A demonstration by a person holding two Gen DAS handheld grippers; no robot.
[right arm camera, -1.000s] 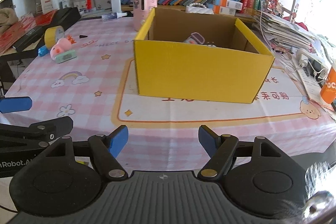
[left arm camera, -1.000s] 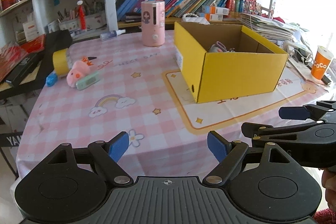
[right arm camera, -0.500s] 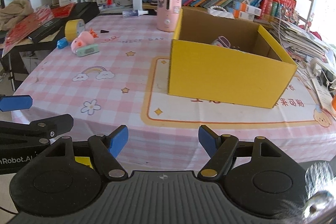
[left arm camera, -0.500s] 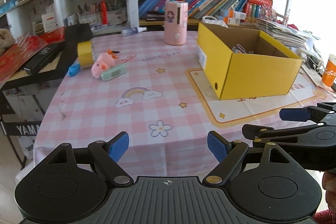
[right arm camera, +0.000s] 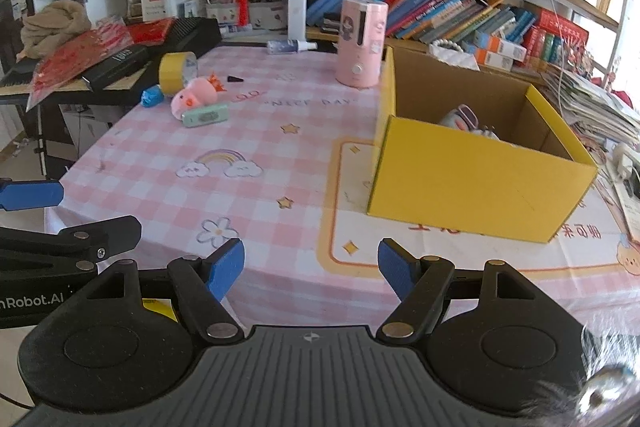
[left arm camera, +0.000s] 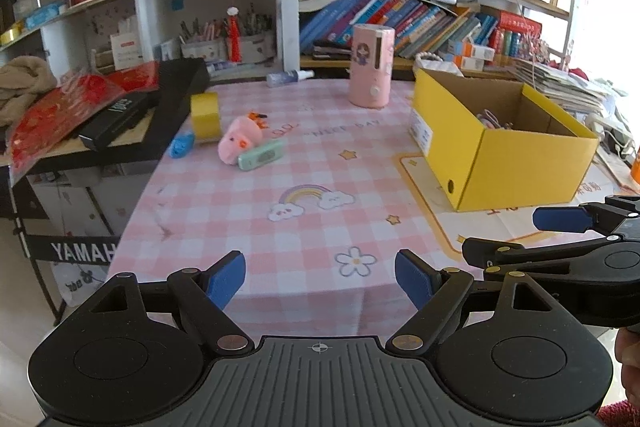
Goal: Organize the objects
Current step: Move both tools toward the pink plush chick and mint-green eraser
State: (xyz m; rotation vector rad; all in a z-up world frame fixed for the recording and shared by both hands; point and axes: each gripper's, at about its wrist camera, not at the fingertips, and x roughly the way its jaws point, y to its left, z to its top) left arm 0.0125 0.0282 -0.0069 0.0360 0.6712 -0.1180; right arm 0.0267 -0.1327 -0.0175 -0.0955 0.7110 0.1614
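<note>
A yellow cardboard box [left arm camera: 516, 163] [right arm camera: 472, 191] stands open on the right of the pink checked table, with small items inside. At the far left lie a pink plush pig [left arm camera: 239, 139] [right arm camera: 193, 96], a green flat case [left arm camera: 261, 155] [right arm camera: 205, 115], a yellow tape roll [left arm camera: 205, 115] [right arm camera: 177, 70] and a blue wrapped thing [left arm camera: 181, 143] [right arm camera: 152, 95]. A pink cylinder [left arm camera: 371, 66] [right arm camera: 361, 42] stands at the back. My left gripper [left arm camera: 320, 281] and right gripper [right arm camera: 311, 269] are both open and empty, held off the table's near edge.
Bookshelves with books and clutter rise behind the table. A black keyboard [left arm camera: 144, 103] with red packaging sits left of the table. A spray bottle [left arm camera: 289, 78] lies at the back edge. Papers [right arm camera: 592, 103] are stacked right of the box.
Both grippers have pulled back from the table and shifted left; the box looks smaller and farther right. Both stay open and empty.
</note>
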